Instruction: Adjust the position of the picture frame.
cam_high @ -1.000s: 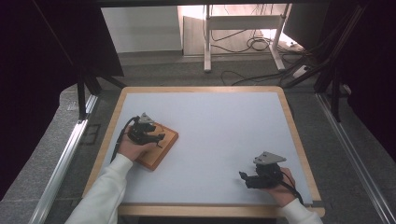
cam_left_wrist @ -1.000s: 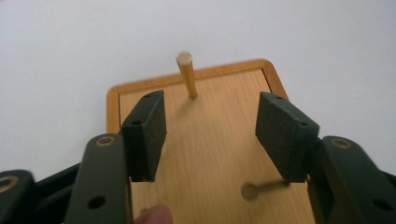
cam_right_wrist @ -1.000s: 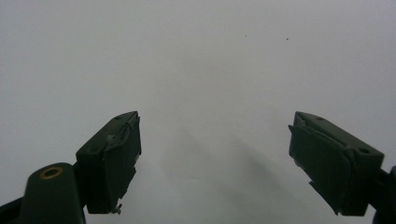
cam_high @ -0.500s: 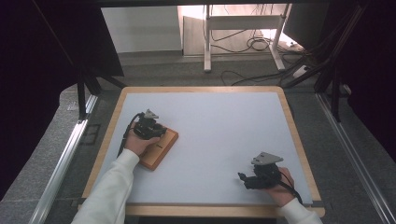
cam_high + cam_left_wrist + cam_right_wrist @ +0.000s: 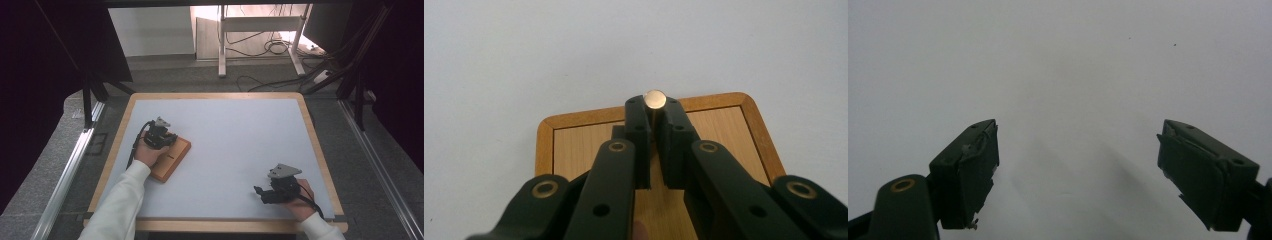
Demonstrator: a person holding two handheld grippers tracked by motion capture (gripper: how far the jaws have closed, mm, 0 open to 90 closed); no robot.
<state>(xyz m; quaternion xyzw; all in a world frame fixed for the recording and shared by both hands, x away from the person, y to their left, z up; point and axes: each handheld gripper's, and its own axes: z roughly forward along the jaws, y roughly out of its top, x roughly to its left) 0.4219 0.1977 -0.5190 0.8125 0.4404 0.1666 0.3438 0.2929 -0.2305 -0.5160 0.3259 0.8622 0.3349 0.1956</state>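
High view: the left claw (image 5: 165,136) sits over the board (image 5: 172,159) on the bench (image 5: 240,140). Left gripper view: its jaws have just been closing and now clamp the peg (image 5: 655,100), not yet lifted. Right gripper view: the right claw (image 5: 1078,175) gapes, idle.

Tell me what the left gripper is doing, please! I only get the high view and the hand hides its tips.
Observer: In the left gripper view, the left gripper is closed on a thin metal peg with a round, shiny top. Its jaws have just been closing.
Operator: Where does the peg stand?
Observer: It rises from the wooden board, near the board's far edge; its foot is hidden behind the jaws.
Operator: And the right one, is it holding something?
Observer: No. In the right gripper view, the right gripper has its jaws wide apart, with just the pale table mat between them.
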